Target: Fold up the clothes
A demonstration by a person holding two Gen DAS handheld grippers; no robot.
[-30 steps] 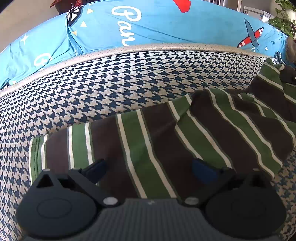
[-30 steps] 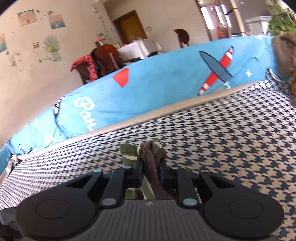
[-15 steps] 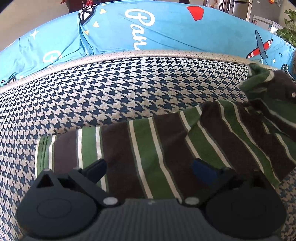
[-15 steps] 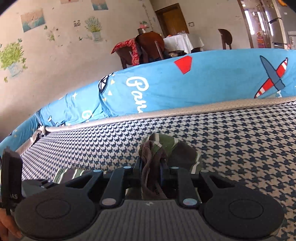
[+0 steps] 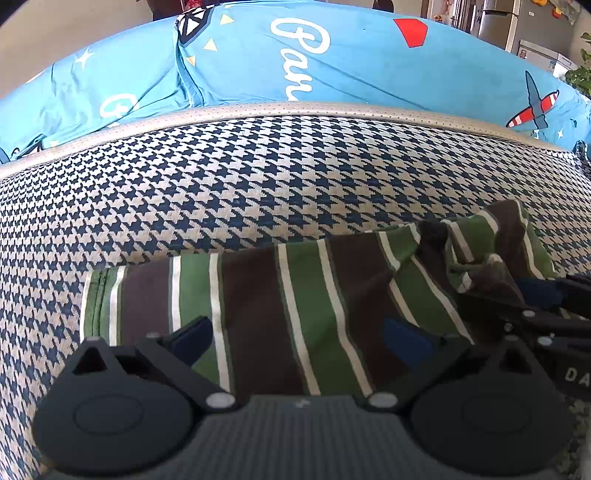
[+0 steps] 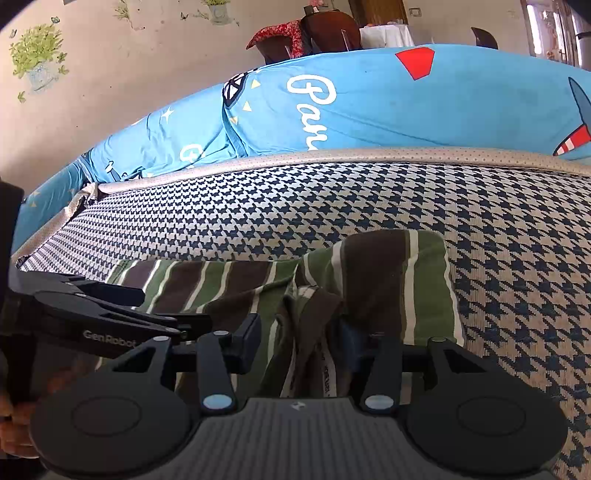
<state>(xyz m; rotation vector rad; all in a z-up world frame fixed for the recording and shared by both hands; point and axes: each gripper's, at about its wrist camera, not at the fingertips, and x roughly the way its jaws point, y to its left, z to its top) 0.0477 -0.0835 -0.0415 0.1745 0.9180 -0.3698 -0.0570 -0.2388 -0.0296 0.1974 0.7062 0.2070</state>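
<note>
A green, brown and white striped garment (image 5: 303, 295) lies on the houndstooth bed surface (image 5: 258, 177). My left gripper (image 5: 299, 332) hovers open just above its left half, with the blue pads (image 5: 192, 336) spread wide over the stripes. My right gripper (image 6: 301, 332) is open, and a bunched fold of the garment (image 6: 369, 280) lies between its fingers, doubled over the flat part. The right gripper (image 5: 532, 295) also shows at the right edge of the left wrist view, beside the crumpled end. In the right wrist view the left gripper (image 6: 173, 310) sits at the left.
A rolled blue printed quilt (image 5: 332, 62) runs along the far side behind a beige mattress edge (image 5: 295, 109). A hand (image 6: 11, 424) holds the left gripper. Chairs and a covered table (image 6: 384, 35) stand by the decorated wall.
The right gripper carried the held end of the garment leftward over the flat part, lowered it and opened its fingers. The left gripper stayed open over the left half.
</note>
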